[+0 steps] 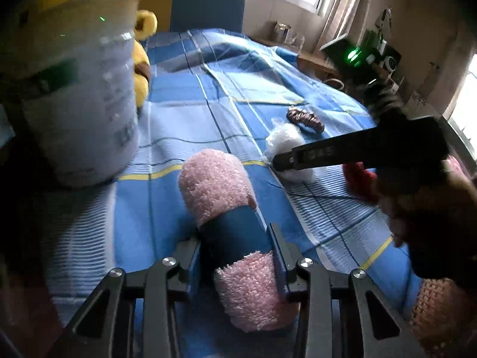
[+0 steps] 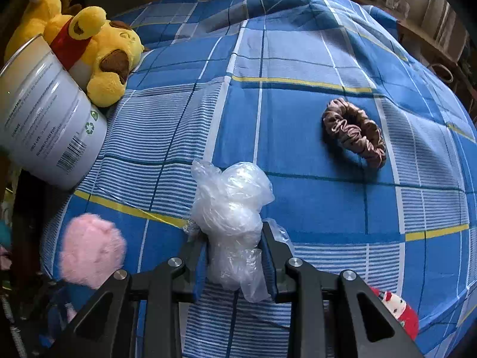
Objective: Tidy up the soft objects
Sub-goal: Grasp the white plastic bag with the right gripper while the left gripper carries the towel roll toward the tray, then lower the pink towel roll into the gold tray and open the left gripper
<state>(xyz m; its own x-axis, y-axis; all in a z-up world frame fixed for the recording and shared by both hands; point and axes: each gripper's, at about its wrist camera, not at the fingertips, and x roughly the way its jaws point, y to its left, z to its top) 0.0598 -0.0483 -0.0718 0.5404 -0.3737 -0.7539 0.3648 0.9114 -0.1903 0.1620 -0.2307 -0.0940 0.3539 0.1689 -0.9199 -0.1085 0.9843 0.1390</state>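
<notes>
While the left gripper (image 1: 235,253) jaws pinch a pink plush roll (image 1: 220,191), right gripper (image 2: 235,256) jaws pinch a crumpled plastic bag (image 2: 231,208).

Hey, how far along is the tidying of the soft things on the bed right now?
Nothing looks put away yet; what the white can holds isn't visible. In hand: the left hand-held gripper is shut on the fluffy pink item with a blue band, the right hand-held gripper on the crumpled clear plastic bag. Left on the blue checked bedspread: brown satin scrunchie, yellow plush bear, small red plush toy.
</notes>
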